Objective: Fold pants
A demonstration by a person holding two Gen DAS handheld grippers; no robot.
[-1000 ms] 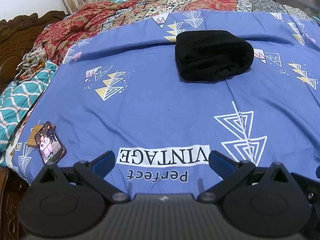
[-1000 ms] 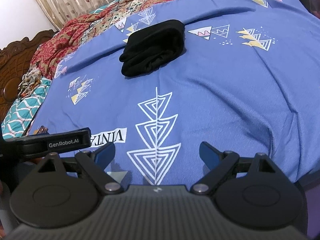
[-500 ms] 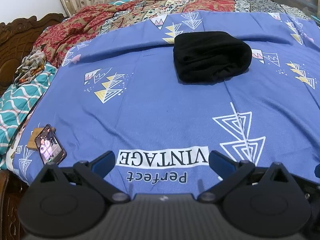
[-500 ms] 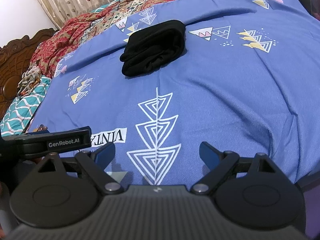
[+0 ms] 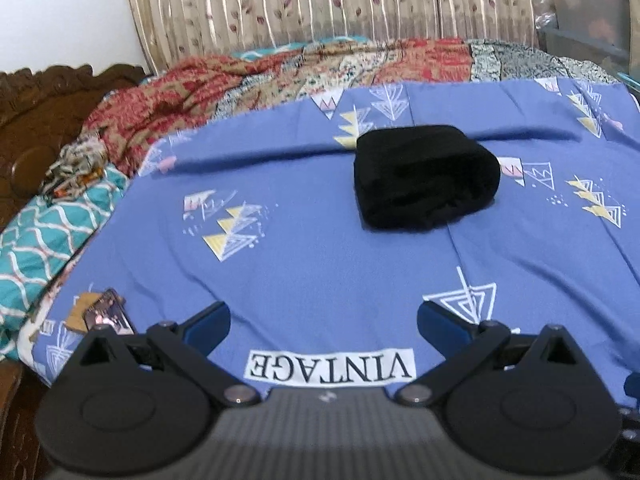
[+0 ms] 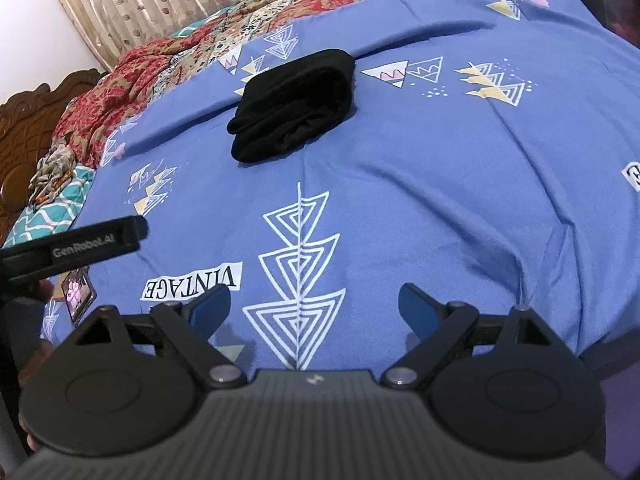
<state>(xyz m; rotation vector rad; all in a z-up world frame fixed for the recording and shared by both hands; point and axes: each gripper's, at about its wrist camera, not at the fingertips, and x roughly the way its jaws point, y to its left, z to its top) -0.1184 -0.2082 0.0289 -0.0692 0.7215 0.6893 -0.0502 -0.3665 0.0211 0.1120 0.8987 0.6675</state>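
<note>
We see black pants point(image 5: 426, 182) folded in a compact bundle on the blue bedsheet point(image 5: 320, 264). L gripper point(image 5: 324, 322) & R gripper point(image 6: 314, 306): both spread wide, empty, well apart from bundle.

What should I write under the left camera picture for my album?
Folded black pants sit on the blue bedsheet, with the open left tongs empty near the phone.

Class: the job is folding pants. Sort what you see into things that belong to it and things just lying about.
Belongs:
pants, folded
left gripper, open
right gripper, open

Lying about:
phone
quilt
teal cloth
curtain
</note>
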